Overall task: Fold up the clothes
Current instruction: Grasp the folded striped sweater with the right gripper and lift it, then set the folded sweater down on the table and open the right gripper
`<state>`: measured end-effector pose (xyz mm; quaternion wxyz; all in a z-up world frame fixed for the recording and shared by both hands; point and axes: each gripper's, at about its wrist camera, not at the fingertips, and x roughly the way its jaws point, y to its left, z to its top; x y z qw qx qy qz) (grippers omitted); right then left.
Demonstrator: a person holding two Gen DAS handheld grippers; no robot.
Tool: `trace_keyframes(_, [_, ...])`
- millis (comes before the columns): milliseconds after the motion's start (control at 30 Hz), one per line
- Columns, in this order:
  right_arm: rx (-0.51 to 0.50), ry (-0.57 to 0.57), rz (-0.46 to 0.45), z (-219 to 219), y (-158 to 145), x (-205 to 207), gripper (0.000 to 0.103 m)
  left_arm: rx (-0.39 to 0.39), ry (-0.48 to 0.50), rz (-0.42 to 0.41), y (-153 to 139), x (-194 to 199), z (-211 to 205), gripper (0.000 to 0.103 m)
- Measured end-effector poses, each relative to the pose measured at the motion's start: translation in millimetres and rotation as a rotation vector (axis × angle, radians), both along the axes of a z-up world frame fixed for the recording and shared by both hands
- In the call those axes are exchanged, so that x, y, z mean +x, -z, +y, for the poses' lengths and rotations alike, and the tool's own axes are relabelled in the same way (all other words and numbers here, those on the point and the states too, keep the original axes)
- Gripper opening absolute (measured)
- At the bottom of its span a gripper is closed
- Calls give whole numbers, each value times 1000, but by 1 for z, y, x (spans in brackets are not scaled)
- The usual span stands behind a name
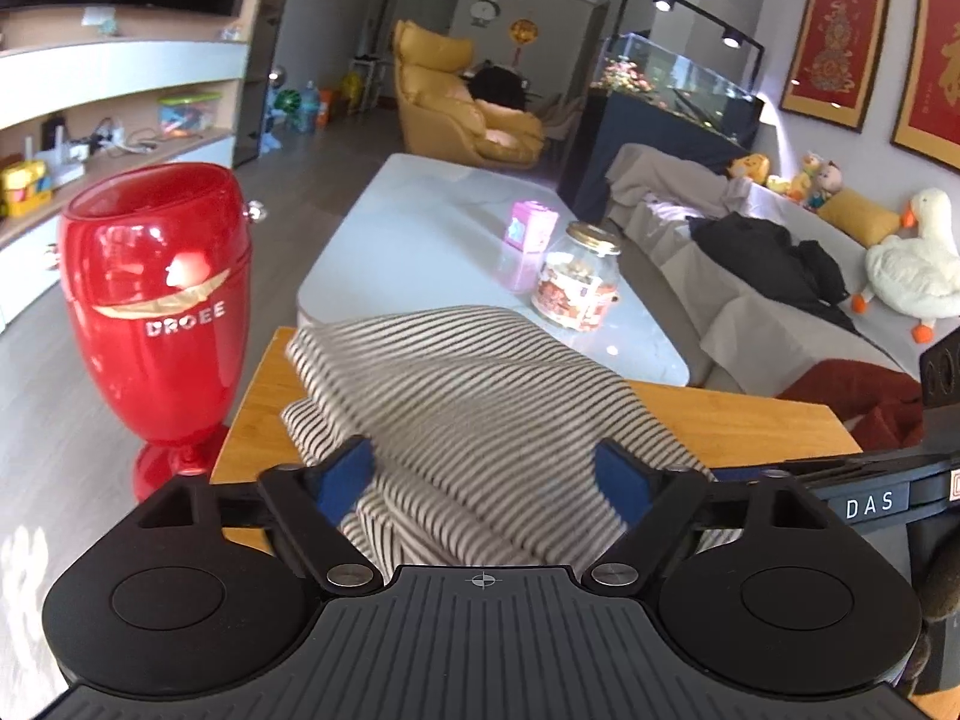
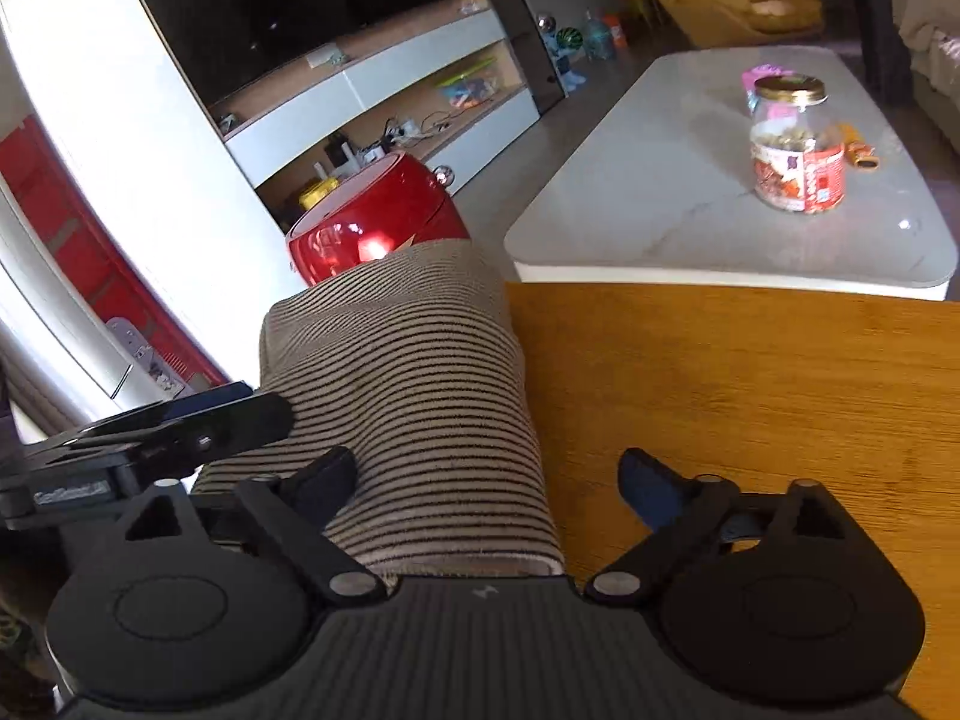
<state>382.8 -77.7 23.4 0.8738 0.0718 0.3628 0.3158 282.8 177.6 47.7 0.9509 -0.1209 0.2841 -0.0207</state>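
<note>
Striped cloth lies folded in bundle on wooden table. Left gripper wide open, grabs nothing. Right gripper wide open too, over cloth edge. Cloth looks soft, light, floppy. Best pinch at folded edge or corner.

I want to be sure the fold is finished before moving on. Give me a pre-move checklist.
1. Left gripper open, fingers off the cloth: ok.
2. Right gripper open, nothing clamped: ok.
3. Striped garment folded into a compact bundle: ok.
4. Garment fully on the wooden table: cannot tell, its far edge lies near the table's edge.
5. Red vase standing off the table: ok.
</note>
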Motion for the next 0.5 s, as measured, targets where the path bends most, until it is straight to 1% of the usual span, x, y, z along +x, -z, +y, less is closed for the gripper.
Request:
trace_keyframes(67, [-47, 16, -97, -18, -4, -20, 103, 7, -102, -3, -5, -29, -16, 103])
trace_keyframes(133, [-115, 8, -123, -30, 1, -34, 103, 53, -177, 33, -1, -54, -38, 103])
trace_keyframes(200, [-183, -1, -143, -42, 8, -48, 103, 99, -214, 94, 9, -67, -58, 103])
trace_keyframes(300, [-228, -5, -123, -45, 22, -56, 103, 138, -254, 167, 29, -68, -75, 103])
trace_keyframes(400, [-274, -8, -164, -39, 34, -59, 103, 159, -307, 212, 46, -63, -84, 103])
trace_keyframes(500, [-308, -20, -179, -30, 35, -57, 103, 213, -378, 184, 52, -62, -91, 103])
